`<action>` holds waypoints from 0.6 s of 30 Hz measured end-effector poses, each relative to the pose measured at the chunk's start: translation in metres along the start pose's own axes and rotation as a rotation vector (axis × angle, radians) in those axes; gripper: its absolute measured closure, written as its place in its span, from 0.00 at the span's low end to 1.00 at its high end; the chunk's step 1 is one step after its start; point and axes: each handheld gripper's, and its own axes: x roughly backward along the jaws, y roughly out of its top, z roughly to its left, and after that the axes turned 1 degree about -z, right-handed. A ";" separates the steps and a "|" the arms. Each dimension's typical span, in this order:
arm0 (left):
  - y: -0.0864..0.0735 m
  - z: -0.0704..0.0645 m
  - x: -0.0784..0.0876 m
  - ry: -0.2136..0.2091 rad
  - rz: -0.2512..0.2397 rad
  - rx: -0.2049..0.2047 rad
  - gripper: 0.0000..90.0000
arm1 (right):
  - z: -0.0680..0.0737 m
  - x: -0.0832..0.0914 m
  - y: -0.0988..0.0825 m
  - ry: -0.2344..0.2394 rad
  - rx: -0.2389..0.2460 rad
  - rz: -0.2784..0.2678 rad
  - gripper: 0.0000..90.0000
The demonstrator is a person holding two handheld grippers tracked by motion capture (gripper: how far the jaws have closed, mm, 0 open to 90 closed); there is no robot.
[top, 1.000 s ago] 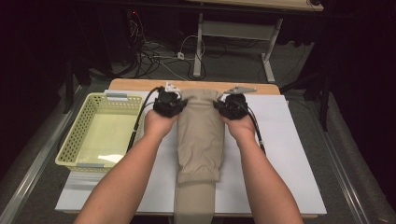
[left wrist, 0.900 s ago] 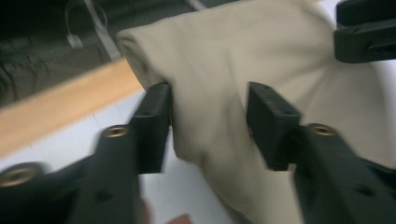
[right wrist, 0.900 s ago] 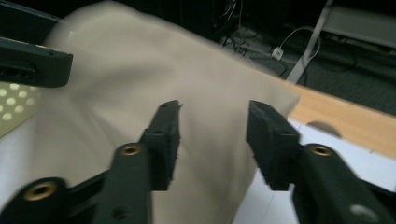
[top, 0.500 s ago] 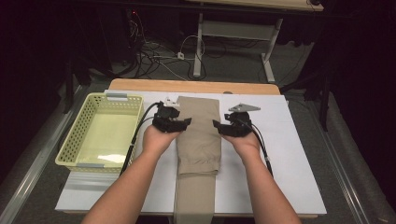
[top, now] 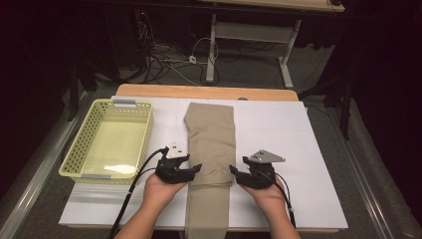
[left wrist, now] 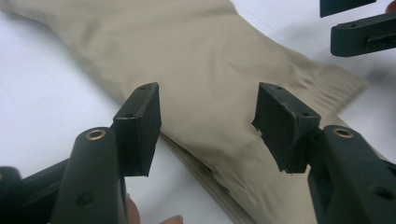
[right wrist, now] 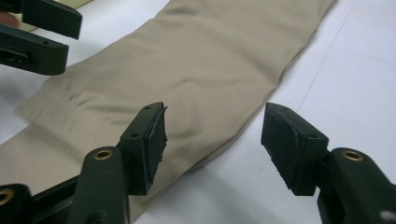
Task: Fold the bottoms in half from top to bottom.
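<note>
Two hands come in from the near edge of the white-covered tabletop [top: 308,149]. The left claw [top: 195,171] and the right claw [top: 234,173] have just been opening; both stand apart with nothing between them. They sit on either side of the long folded tan cloth [top: 211,137], which lies flat down the middle. A yellow plastic basket [top: 79,149] sits farther left.

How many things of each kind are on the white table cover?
Folded tan trousers: 1
Yellow basket: 1
Black grippers, left gripper and right gripper: 2
Total: 4
</note>
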 end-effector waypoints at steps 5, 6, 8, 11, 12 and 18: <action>-0.008 -0.010 0.002 -0.030 -0.003 -0.032 0.44 | 0.014 0.009 -0.012 0.019 0.021 0.000 0.46; -0.009 -0.011 0.002 -0.036 -0.003 -0.035 0.44 | 0.017 0.009 -0.013 0.025 0.026 0.001 0.46; -0.013 -0.012 0.001 -0.048 0.005 -0.042 0.44 | 0.023 0.009 -0.016 0.031 0.034 0.001 0.47; -0.018 -0.015 -0.004 -0.059 0.024 -0.060 0.45 | 0.030 0.005 -0.020 0.047 0.041 0.009 0.47; -0.020 -0.015 -0.005 -0.063 0.028 -0.060 0.45 | 0.031 0.002 -0.020 0.051 0.043 0.019 0.47; -0.026 -0.016 -0.011 -0.069 0.066 -0.085 0.56 | 0.033 -0.010 -0.023 0.065 0.063 0.064 0.52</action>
